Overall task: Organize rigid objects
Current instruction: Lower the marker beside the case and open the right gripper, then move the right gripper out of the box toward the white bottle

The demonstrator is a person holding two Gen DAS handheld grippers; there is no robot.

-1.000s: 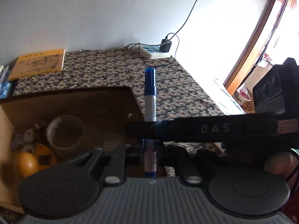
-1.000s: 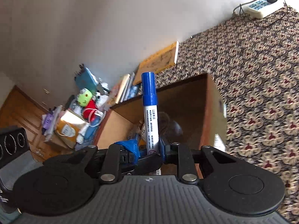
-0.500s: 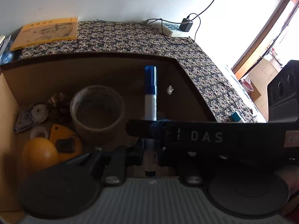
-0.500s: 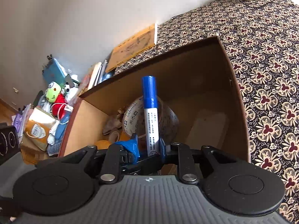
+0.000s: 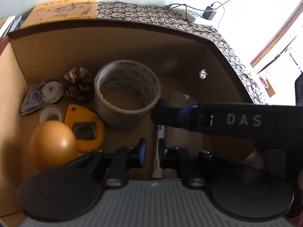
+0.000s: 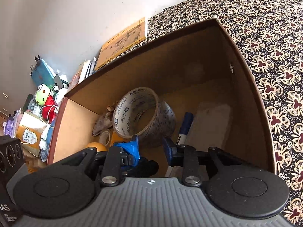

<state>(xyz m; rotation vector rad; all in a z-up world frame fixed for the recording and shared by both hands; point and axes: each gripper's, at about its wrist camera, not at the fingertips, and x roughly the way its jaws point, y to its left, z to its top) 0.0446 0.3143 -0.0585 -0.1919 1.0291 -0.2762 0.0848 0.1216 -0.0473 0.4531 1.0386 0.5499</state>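
Left wrist view shows the left gripper [image 5: 152, 149] with its jaws apart and the marker [image 5: 158, 151] lying loose in the gap between them on the floor of the cardboard box [image 5: 113, 43]; neither pad seems to press on it, though the barrel sits close to the right-hand one. Across this view, just ahead, runs the right gripper [image 6: 150, 143], and its own camera shows its jaws parted too, holding nothing, with the marker's blue cap ahead and to the right of the fingertips, beside the tape roll [image 6: 140, 113].

As for progress, I judge the marker delivered: it rests in the box beside the roll, so what remains is to lift both grippers clear and fetch whatever else needs sorting, which these views do not show. Already in the box, ahead and left of the left gripper, are an orange ball [image 5: 52, 143], a yellow scraper [image 5: 85, 126], a small white ring [image 5: 50, 114], a correction-tape dispenser [image 5: 40, 96] and a pine cone [image 5: 78, 84].

Writing: "DAS" in white on the body of the right gripper; "YUPIN" or similar on the marker barrel, too small to be sure; printed characters repeat round the tape roll, with "WINE" perhaps legible. A yellow booklet [image 6: 123, 41] beyond the box carries print I cannot read.
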